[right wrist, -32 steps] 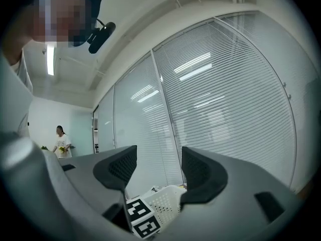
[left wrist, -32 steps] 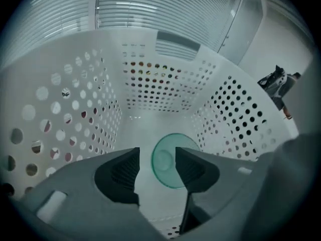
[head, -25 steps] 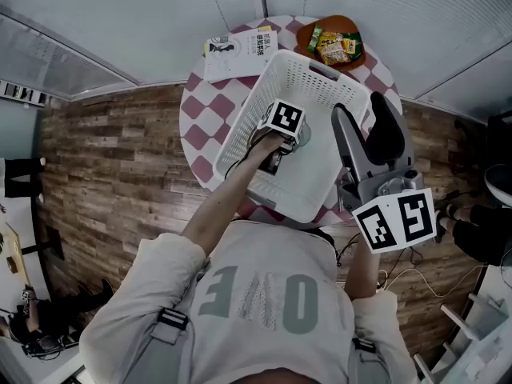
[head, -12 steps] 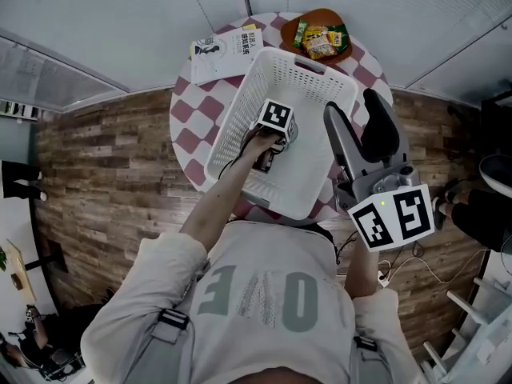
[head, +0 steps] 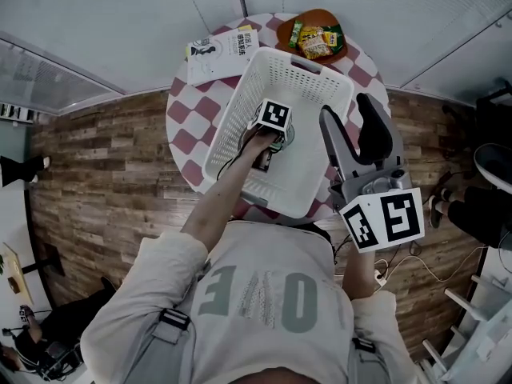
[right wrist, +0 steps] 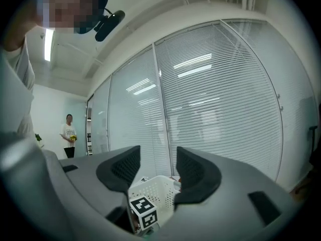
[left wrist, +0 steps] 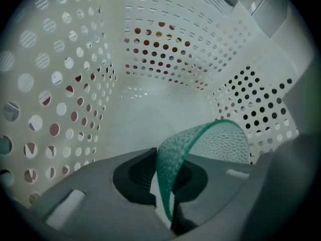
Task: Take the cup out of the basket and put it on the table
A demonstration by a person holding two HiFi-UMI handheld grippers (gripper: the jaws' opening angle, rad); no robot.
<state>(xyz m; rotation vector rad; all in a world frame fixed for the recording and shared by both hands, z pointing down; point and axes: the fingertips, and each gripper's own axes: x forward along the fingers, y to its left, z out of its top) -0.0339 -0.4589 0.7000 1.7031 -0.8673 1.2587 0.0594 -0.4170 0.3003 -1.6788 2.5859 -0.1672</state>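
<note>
The white perforated basket [head: 240,126] stands on the checked round table [head: 192,110]. My left gripper [head: 276,134] reaches steeply down into it. In the left gripper view its jaws have just been closing, and the left gripper [left wrist: 163,179] is now shut on the rim wall of a translucent green cup [left wrist: 210,142], which sits between the pads. In the head view only a sliver of the cup [head: 286,138] shows beside the marker cube. My right gripper [head: 352,118] hovers level at the basket's right side; its jaws have just been closing slightly but stand open with nothing between them [right wrist: 158,172].
A book [head: 220,52] lies on the table behind the basket, next to an orange plate of snack packets [head: 316,38]. Wooden floor surrounds the table. Window blinds fill the right gripper view, where a person [right wrist: 68,134] stands far off at the left.
The left gripper has sunk a little into the basket and its jaws have closed on the cup's rim. The right gripper has stayed beside the basket.
</note>
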